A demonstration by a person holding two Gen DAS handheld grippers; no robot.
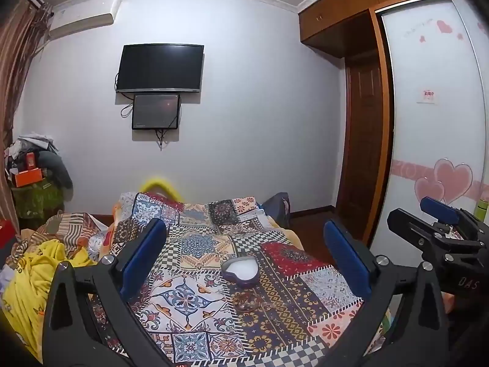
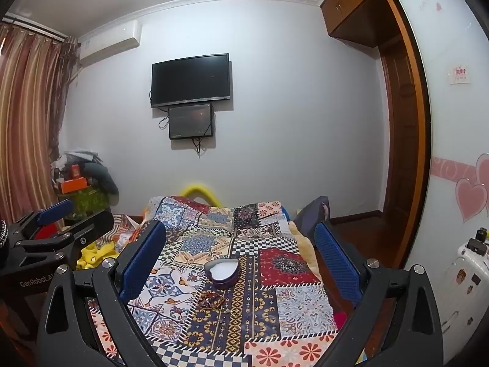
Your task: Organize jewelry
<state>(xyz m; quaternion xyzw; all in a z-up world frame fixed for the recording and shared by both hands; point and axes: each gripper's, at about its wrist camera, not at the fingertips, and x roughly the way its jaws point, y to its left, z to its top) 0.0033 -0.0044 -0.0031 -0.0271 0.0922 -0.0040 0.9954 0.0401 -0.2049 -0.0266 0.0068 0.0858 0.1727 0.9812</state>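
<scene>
Patchwork fabric in red, blue, cream and black covers the bed [image 1: 214,244], and a heart-shaped box [image 1: 240,270] with a dark wall and a pale inside is seen lying open on it, near the middle. Just in front of the box, a small heap of jewelry [image 2: 211,301] is spread on the quilt; beads and a thin ring shape can be guessed, but the pieces are lost against the busy pattern and cannot be told apart.

Both tools are held above the near end of the bed, well apart from the box. The left tool [image 1: 244,260] is spread wide with nothing between its blue pads, and the right tool [image 2: 241,263] is likewise released and empty. Each is glimpsed at the edge of the other's view.

A yellow blanket [image 1: 33,275] is bunched at the left of the bed. On the far wall a dark television [image 1: 160,68] is mounted above a smaller screen [image 1: 156,111]. A wardrobe door with pink hearts [image 1: 440,122] is cut off at the right, and a pile of clutter by the curtain is too small to read.
</scene>
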